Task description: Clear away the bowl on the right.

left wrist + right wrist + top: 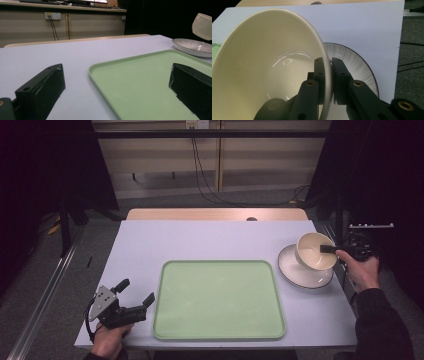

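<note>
A cream bowl (315,251) hangs tilted over a white plate (305,275) with a dark rim at the table's right side. My right gripper (327,249) is shut on the bowl's rim, one jaw inside and one outside. In the right gripper view the bowl (267,65) opens toward the camera, the right gripper (329,62) pinches its wall, and the plate (359,67) lies below. A pale green tray (218,299) sits empty at the middle front. My left gripper (136,291) rests open at the tray's left; the left gripper view has the left gripper (116,75) straddling the tray's (150,72) near corner.
The lavender table top (210,240) ends in a wooden strip at the far edge. Black cables trail across the floor behind the table. Dark curtains stand at both sides. The plate lies close to the table's right edge.
</note>
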`<state>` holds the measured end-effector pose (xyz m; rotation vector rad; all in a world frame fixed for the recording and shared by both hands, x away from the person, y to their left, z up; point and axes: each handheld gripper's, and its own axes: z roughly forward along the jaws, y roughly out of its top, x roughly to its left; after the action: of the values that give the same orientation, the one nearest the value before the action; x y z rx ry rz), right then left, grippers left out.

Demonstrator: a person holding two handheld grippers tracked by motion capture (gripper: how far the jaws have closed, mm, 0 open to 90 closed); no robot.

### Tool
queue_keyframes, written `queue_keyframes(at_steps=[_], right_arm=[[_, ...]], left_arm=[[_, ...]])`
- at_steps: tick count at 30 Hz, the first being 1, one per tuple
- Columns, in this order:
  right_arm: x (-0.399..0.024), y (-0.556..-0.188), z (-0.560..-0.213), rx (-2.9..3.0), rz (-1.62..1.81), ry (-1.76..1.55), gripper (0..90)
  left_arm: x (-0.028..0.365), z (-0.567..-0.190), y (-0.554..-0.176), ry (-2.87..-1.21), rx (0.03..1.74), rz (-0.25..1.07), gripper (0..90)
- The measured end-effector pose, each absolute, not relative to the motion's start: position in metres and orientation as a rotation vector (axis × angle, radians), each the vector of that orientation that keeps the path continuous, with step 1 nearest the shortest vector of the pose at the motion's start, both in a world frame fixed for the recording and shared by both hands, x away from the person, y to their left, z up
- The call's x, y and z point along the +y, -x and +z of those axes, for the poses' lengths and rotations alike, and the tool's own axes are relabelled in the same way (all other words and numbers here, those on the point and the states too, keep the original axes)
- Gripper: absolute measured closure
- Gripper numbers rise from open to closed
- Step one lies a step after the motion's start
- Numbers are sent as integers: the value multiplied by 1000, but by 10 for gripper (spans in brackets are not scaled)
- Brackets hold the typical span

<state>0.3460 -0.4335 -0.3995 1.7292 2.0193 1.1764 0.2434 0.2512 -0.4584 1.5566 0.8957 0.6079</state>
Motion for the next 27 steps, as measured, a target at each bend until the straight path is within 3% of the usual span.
queue_keyframes(at_steps=[27], right_arm=[[-412,-339,-369,2019,1294,-1543,834]], left_arm=[[251,-458,-243,-1563,893,611,5]])
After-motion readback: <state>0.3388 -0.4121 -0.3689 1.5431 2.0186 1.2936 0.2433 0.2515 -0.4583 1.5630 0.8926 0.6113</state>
